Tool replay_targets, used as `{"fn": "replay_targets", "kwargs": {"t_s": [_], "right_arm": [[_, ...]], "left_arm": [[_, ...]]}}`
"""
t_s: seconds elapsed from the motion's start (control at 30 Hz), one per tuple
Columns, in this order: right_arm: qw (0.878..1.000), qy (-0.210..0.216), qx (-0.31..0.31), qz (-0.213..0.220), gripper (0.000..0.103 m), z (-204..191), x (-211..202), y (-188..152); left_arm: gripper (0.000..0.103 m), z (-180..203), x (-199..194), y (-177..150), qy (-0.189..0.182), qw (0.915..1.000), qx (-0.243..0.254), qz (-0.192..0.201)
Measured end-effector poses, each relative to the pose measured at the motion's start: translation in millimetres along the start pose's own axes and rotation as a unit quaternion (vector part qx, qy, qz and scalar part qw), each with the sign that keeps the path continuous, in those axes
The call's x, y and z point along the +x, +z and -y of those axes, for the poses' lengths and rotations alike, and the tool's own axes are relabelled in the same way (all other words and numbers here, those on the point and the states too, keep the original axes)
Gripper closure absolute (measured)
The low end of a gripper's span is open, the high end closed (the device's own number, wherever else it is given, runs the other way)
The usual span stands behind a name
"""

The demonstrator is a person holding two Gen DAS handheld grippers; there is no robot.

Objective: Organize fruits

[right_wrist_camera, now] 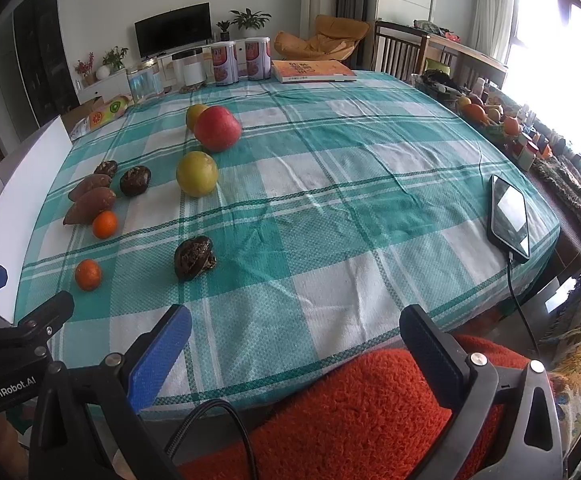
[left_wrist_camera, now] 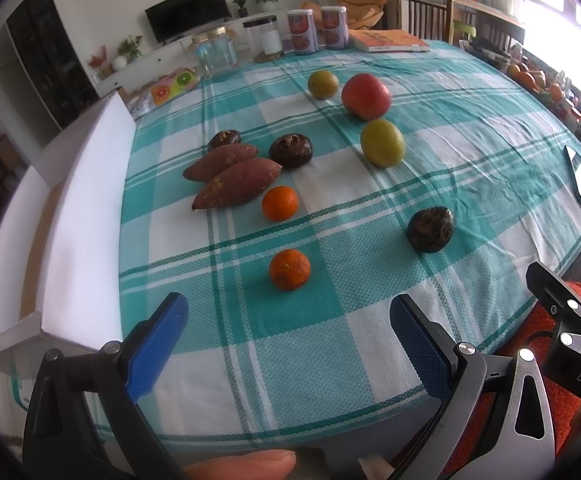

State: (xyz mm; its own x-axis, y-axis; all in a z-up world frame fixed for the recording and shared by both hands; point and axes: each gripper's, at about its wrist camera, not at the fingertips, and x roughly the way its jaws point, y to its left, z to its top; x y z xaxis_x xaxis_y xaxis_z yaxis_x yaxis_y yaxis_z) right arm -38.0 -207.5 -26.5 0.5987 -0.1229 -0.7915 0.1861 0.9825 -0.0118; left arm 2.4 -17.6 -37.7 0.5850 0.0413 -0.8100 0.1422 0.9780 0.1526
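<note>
Fruit lies scattered over the teal-and-white checked tablecloth (left_wrist_camera: 470, 128), and the red apple (left_wrist_camera: 365, 94) serves as the landmark. Just behind the apple, touching or nearly so, sits one green-yellow fruit (left_wrist_camera: 323, 84); a second green-yellow fruit (left_wrist_camera: 382, 143) rests just in front of it. Toward the white box (left_wrist_camera: 90, 208) from the apple lie two sweet potatoes (left_wrist_camera: 234, 178) side by side, with a dark brown round fruit (left_wrist_camera: 291, 151) beside them and another dark one (left_wrist_camera: 223, 139) tucked behind. Nearer the camera than the apple are two small oranges: one orange (left_wrist_camera: 279, 203) just beside the sweet potatoes, the nearest orange (left_wrist_camera: 289, 269) well apart from the apple and close to the table's front edge. A third dark fruit (left_wrist_camera: 429, 229) sits alone, in front of the apple and to its right. The left gripper (left_wrist_camera: 288, 334) hovers above the front edge with its blue-padded jaws spread wide, holding nothing. The right gripper (right_wrist_camera: 295, 340) likewise has its jaws wide apart and empty, poised over the table edge and a red fuzzy cloth (right_wrist_camera: 350, 412). A phone (right_wrist_camera: 509, 216) with a cable lies far right of the apple.
</note>
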Motion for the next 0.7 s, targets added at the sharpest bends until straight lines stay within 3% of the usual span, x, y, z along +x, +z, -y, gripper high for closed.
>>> {"fn": "replay_targets", "kwargs": {"t_s": [0.7], "right_arm": [[1.0, -0.005, -0.003, 0.0, 0.0, 0.6, 0.5, 0.1]], "left_arm": [[0.001, 0.1, -0.2, 1.1, 0.0, 1.0, 0.0, -0.001]]}}
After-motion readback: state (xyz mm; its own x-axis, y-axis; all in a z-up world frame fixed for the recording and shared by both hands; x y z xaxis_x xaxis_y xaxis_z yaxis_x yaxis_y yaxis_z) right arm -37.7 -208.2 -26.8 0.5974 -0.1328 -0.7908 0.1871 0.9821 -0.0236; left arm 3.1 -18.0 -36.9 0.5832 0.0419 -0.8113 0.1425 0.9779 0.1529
